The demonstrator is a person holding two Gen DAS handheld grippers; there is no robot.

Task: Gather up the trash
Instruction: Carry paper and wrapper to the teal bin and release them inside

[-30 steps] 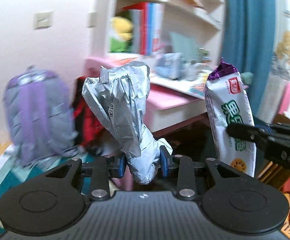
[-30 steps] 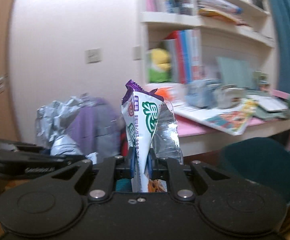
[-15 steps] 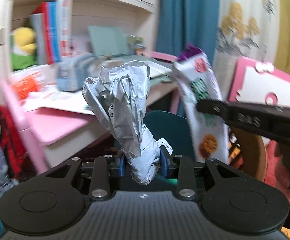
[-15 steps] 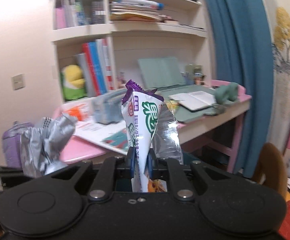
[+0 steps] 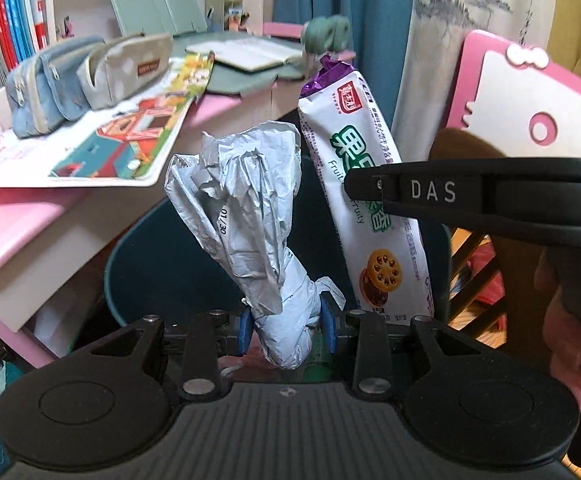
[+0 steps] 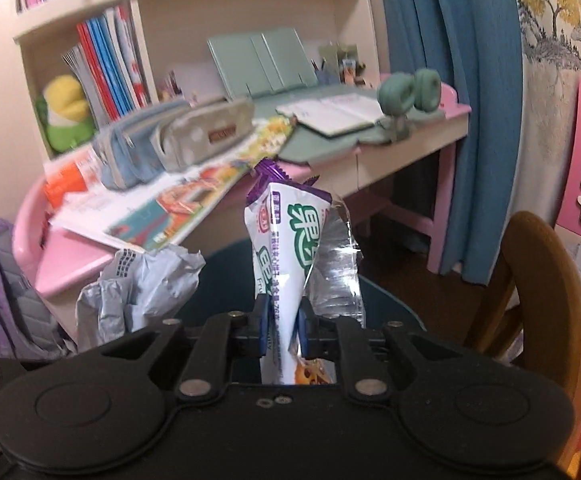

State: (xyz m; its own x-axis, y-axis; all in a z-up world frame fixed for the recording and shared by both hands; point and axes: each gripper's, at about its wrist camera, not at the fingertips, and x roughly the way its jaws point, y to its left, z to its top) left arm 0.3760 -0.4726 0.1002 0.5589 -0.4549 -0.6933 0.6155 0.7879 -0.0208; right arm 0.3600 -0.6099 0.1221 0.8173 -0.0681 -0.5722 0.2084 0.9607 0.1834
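Both tongs have swung from the backpack to above the dark bin (image 5: 138, 264).

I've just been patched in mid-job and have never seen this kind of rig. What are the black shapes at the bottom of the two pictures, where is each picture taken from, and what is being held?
There is no robot arm here: a person carries a hand-held two-finger gripper in each hand. Each picture comes from a fisheye camera on one gripper, looking forward along its fingers, so the black shapes are the gripper bodies.

In the left wrist view, the left gripper is clamped on a crumpled silver-grey plastic bag. In the right wrist view, the right gripper pinches a white biscuit wrapper with green lettering and a purple top; its jaws have just been opening slightly, but the wrapper is between them.

Both hang above a dark teal round bin. Behind is a pink desk with pencil cases and papers.
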